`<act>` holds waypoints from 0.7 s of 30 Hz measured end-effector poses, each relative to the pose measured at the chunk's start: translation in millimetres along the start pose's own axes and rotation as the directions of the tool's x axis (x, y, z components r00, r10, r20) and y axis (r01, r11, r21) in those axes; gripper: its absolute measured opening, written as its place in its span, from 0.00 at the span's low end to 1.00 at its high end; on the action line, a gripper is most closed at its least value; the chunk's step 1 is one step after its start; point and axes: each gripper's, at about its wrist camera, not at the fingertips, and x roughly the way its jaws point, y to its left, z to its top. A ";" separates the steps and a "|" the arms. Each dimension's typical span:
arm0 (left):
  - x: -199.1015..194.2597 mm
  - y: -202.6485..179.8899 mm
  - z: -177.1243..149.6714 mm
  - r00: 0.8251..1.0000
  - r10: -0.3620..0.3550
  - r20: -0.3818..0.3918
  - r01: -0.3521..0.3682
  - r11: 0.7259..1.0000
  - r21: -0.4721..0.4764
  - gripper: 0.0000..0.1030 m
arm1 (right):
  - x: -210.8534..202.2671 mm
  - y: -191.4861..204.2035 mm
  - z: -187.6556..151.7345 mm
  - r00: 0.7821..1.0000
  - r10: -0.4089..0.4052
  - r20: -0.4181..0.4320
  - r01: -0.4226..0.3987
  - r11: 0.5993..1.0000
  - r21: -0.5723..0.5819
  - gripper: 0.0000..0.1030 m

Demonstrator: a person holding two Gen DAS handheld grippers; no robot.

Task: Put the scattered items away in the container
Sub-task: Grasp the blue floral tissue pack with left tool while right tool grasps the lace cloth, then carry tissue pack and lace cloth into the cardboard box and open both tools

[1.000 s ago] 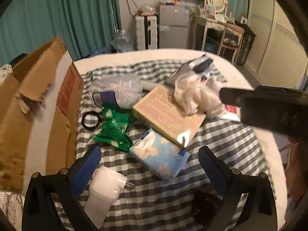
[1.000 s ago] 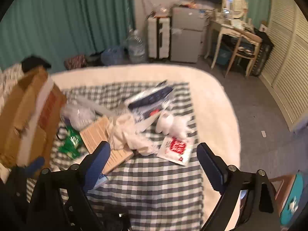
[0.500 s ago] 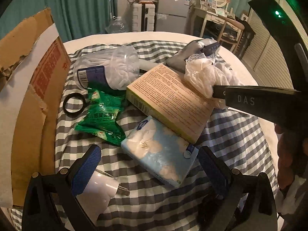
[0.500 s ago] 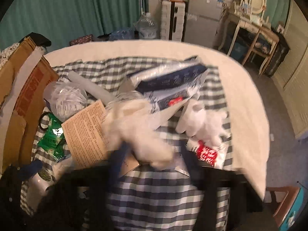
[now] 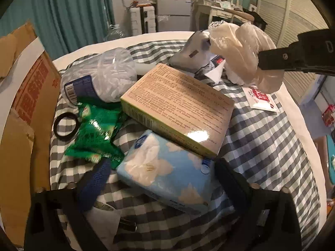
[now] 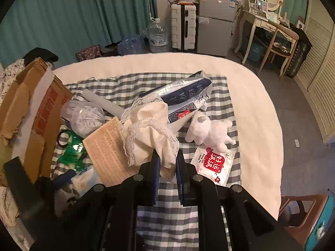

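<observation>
A bedroom with teal curtains (image 6: 73, 12), a small grey fridge (image 6: 215, 18) and a white dressing table (image 6: 263, 21) lies behind a white bed (image 6: 251, 96), over which a grey and white checked cloth (image 6: 171, 215) is spread. At the cloth's left edge stands an open cardboard box (image 6: 37, 108), the container, its flaps raised. Scattered on the cloth are a silver and navy foil bag (image 6: 184, 96), a tan printed carton (image 5: 178, 104) resting partly on a light blue tissue pack (image 5: 167, 177), a clear plastic bag of white pieces (image 5: 104, 77), a green snack packet (image 5: 96, 133), a white plush toy (image 6: 211, 131), a red and white sachet (image 6: 215, 165) and a black ring (image 5: 63, 125). The right hand-held gripper (image 6: 167, 167) has its jaws closing on a cream lace-trimmed cloth (image 6: 146, 133), pinched between the blue pads and lifted above the carton. The left hand-held gripper (image 5: 161, 179) has its jaws wide apart and closing, with the tissue pack between them; whether the pads touch it cannot be told
</observation>
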 end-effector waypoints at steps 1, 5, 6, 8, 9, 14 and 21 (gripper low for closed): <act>-1.4 -0.7 0.5 1.000 -0.013 -0.002 0.013 1.000 0.006 0.81 | -2.4 -1.2 0.2 1.000 -0.004 0.003 0.004 1.000 0.005 0.13; -8.8 -1.8 2.5 1.000 -0.005 0.012 0.005 1.000 0.009 0.80 | -8.4 -7.7 0.8 1.000 -0.002 0.005 0.002 0.999 0.034 0.13; -11.3 -1.8 3.0 1.000 -0.007 0.017 0.006 1.000 0.008 0.79 | -10.1 -9.3 0.8 1.000 -0.004 0.009 0.004 0.999 0.042 0.13; -16.1 -3.2 5.5 1.000 -0.003 0.018 0.003 1.000 0.008 0.79 | -12.7 -11.3 1.4 1.000 -0.001 0.015 0.000 0.998 0.055 0.13; -19.1 -3.4 7.3 1.000 0.004 0.021 -0.004 1.000 0.008 0.79 | -13.9 -11.9 1.0 1.000 -0.001 0.017 0.000 0.998 0.058 0.13; -44.5 -5.1 15.4 0.999 -0.009 0.052 0.009 1.000 0.001 0.79 | -29.3 -6.4 -1.1 0.999 -0.001 0.042 -0.001 0.999 0.049 0.13; -80.1 3.0 24.6 0.996 0.000 0.084 0.002 1.000 -0.023 0.79 | -59.7 2.8 -3.5 0.995 0.012 0.094 -0.017 0.998 0.054 0.13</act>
